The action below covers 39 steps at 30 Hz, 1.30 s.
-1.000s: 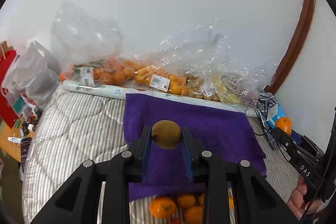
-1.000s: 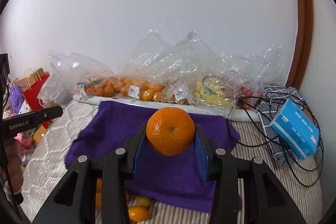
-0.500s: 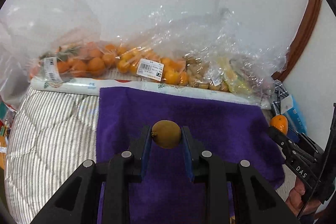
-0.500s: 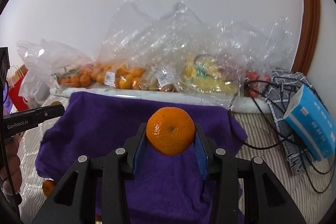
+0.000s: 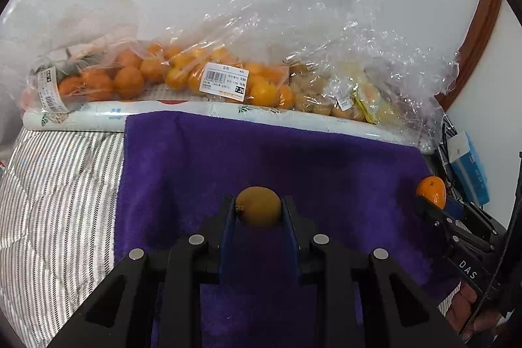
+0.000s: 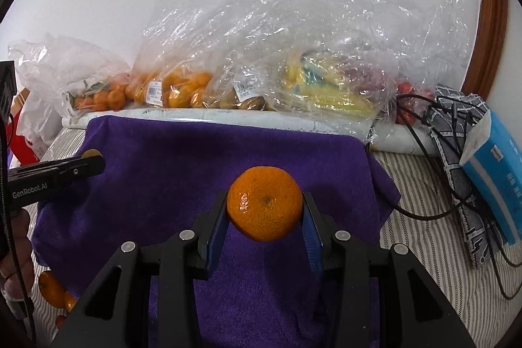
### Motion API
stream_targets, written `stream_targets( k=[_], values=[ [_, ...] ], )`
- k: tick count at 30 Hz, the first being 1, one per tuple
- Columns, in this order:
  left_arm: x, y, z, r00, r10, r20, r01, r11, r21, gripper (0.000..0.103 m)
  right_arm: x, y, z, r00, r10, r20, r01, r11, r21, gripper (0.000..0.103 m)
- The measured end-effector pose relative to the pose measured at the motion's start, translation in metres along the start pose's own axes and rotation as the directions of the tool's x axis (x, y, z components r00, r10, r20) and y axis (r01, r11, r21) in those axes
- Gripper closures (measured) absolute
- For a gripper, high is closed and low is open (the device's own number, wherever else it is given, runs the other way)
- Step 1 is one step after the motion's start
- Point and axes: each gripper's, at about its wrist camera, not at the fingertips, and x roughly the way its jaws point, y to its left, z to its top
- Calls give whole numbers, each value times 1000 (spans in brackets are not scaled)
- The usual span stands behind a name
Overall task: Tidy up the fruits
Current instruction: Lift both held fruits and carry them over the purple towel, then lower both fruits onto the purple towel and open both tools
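My left gripper [image 5: 258,211] is shut on a small brown kiwi [image 5: 258,207] and holds it over the purple towel [image 5: 293,158]. My right gripper [image 6: 264,211] is shut on an orange mandarin [image 6: 264,203] above the same towel [image 6: 182,158]. The right gripper with its mandarin [image 5: 432,190] also shows at the right edge of the left wrist view. The left gripper [image 6: 88,163] shows at the left of the right wrist view, its kiwi barely visible.
Clear plastic bags of oranges [image 5: 208,77], brown fruit [image 5: 313,100] and bananas [image 6: 326,93] line the wall behind the towel. Loose mandarins [image 6: 52,289] lie at the towel's near left. A blue box [image 6: 499,172] and black cables [image 6: 440,158] lie right. Striped bedding [image 5: 55,185] surrounds the towel.
Both grippers have moved forward and lower over the purple towel, toward the bags at the wall, still holding their fruits. The loose mandarins have dropped out of the left wrist view.
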Motion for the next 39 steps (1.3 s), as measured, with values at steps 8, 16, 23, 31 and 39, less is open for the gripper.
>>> stream_targets(
  k=[8, 16, 23, 31, 39],
  values=[
    [5, 1, 0, 1000, 1, -14, -1, 1000, 7, 76, 7, 0, -2, 1000, -7, -21, 7, 1000, 1, 61],
    [11, 4, 0, 999, -6, -43, 5, 1000, -9, 76, 14, 1, -2, 999, -6, -42, 6, 1000, -4, 61],
    [17, 4, 0, 997, -3, -74, 2, 1000, -13, 76, 20, -1, -4, 998, -1, -60, 1, 1000, -5, 61],
    [20, 2, 2, 996, -9, -84, 9, 1000, -10, 76, 25, -2, -5, 996, 12, -91, -12, 1000, 0, 60],
    [1, -3, 1, 999, -14, -50, 15, 1000, 8, 48, 8, 5, -2, 999, 3, -50, -5, 999, -36, 41]
  ],
)
